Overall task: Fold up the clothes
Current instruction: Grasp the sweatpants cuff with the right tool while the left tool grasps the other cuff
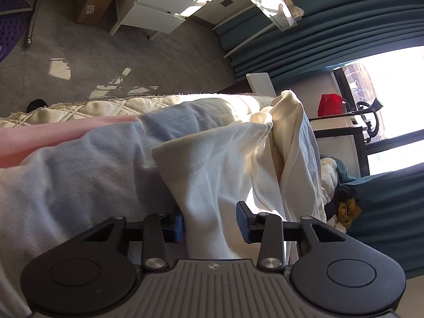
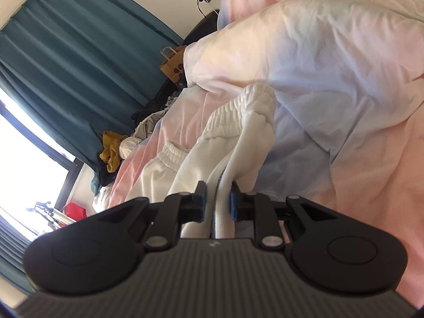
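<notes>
On the bed, over a pink-and-blue duvet (image 2: 331,84), lie white sweatpants (image 2: 238,122), held at two places. In the right wrist view the right gripper (image 2: 217,200) has its blue pads (image 2: 233,201) pressed onto a doubled fold of the white cloth near the ribbed waistband (image 2: 233,108), which bunches up just ahead of the fingers; a second stretch of elastic band shows to the left. In the left wrist view the left gripper (image 1: 210,224) has its jaws spread wider, with a ribbed cuff end of the pants (image 1: 212,169) running between the pads (image 1: 242,221); the left pad touches the cloth, but whether the right pad does I cannot tell. Beyond lie teal curtains (image 1: 331,13), a bright window (image 1: 392,79), a red bag (image 1: 331,104), and a white drawer unit (image 1: 164,8) on the grey floor (image 1: 132,58). A paper bag (image 2: 172,63) stands beside the bed.
</notes>
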A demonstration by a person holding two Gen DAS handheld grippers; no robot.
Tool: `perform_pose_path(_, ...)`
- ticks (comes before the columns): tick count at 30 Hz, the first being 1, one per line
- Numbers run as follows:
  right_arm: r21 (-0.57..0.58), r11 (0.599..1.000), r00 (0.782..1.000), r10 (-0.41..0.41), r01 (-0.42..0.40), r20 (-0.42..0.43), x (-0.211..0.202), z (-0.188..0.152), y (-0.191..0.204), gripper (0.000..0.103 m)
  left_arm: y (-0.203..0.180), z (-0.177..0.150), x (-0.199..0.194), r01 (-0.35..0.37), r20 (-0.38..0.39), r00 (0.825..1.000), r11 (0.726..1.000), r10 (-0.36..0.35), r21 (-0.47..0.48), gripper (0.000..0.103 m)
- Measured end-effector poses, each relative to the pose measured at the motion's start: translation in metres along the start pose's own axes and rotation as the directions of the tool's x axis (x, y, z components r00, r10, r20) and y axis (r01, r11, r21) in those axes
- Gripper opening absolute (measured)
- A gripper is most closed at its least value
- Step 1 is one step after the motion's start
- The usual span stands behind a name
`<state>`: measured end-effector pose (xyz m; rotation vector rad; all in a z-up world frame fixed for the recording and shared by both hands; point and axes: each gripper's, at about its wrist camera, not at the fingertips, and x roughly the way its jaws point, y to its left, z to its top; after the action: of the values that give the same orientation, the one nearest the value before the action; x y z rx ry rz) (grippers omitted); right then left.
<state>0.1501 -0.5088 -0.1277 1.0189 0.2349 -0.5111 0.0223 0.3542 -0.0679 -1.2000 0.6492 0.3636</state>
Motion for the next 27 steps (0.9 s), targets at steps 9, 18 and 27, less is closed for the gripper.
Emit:
perform_pose_path(9, 0.078, 0.991, 0.994, 0.104, -0.105, 0.023, -0.044, 0.029, 0.014, 0.013, 0.001, 0.027, -0.038, 0.142, 0.051, 0.989, 0.988, -0.140, -0.059, 0.002)
perform_pose_path(18, -0.011, 0.993, 0.993, 0.119, -0.119, -0.008, -0.031, 0.043, 0.042, 0.011, -0.076, 0.066, -0.018, 0.143, 0.056, 0.988, 0.990, -0.143, 0.011, 0.002)
perform_pose_path(27, -0.122, 0.985, 0.992, 0.126, -0.124, 0.002, 0.084, 0.057, 0.154, 0.009, -0.232, 0.119, 0.121, 0.017, 0.106, 0.994, 0.992, -0.031, 0.128, 0.002)
